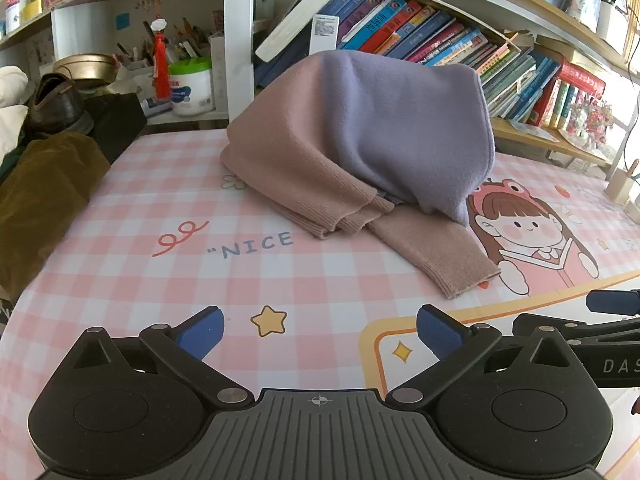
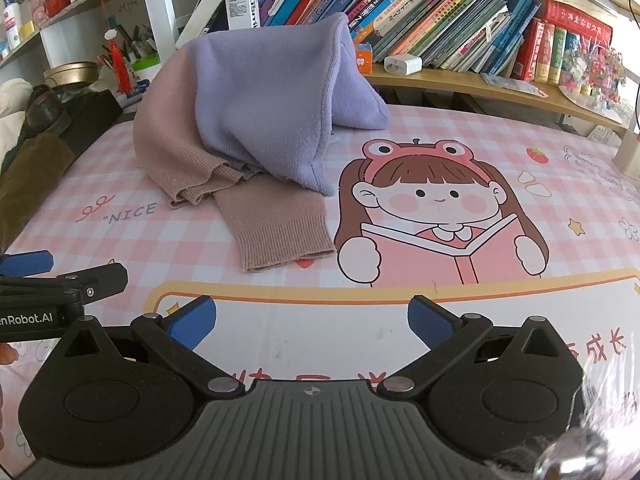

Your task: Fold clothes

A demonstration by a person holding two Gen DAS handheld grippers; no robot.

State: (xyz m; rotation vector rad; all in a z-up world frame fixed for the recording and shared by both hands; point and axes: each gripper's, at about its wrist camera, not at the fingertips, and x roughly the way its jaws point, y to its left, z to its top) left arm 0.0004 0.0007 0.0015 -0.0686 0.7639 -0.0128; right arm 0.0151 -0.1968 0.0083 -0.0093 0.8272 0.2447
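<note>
Bookshelf (image 1: pixel 460 40) crammed with books behind heaped sweater (image 1: pixel 360 140); left gripper (image 1: pixel 320 334), right gripper (image 2: pixel 312 322) spread wide, empty.

pink checked cartoon table cover (image 1: pixel 120 264) w/ "nice" print; behind it wooden bookshelves (image 2: pixel 472 84) crammed w/ leaning books (image 2: pixel 440 16), white upright (image 1: pixel 239 40), pen pots at left, daylight from right.

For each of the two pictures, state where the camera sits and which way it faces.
Left wrist: on the left gripper, angled down at the sweater; its open blue fingers show, with the right gripper at the right edge.
Right wrist: on the right gripper, facing the sweater; its open fingers show.
Shared: sweater, checked mat, bookshelf.
</note>
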